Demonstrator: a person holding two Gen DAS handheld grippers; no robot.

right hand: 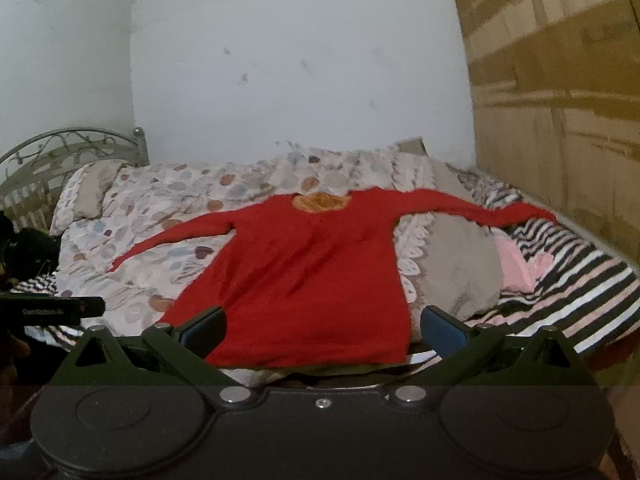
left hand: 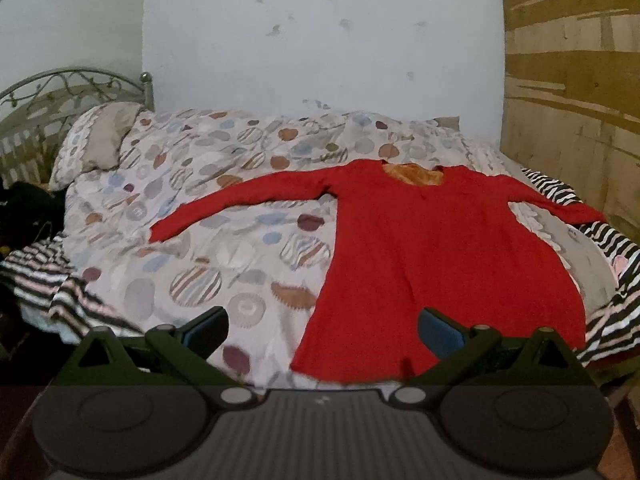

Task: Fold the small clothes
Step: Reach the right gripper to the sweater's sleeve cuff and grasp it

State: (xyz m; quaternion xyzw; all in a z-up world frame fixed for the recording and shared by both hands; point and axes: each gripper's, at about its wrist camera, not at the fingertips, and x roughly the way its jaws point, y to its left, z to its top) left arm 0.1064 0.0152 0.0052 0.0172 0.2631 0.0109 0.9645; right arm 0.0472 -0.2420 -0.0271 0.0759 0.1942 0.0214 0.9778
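Both jaws wide before red garment point(left hand: 440, 248).

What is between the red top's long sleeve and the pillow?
Only the spotted quilt. In the left wrist view, it runs bare from the red long-sleeved top and its spread sleeve to the beige pillow by the metal headboard.

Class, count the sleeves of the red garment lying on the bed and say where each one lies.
2. One sleeve of the red garment stretches left across the spotted duvet. The other sleeve reaches right onto the striped blanket.
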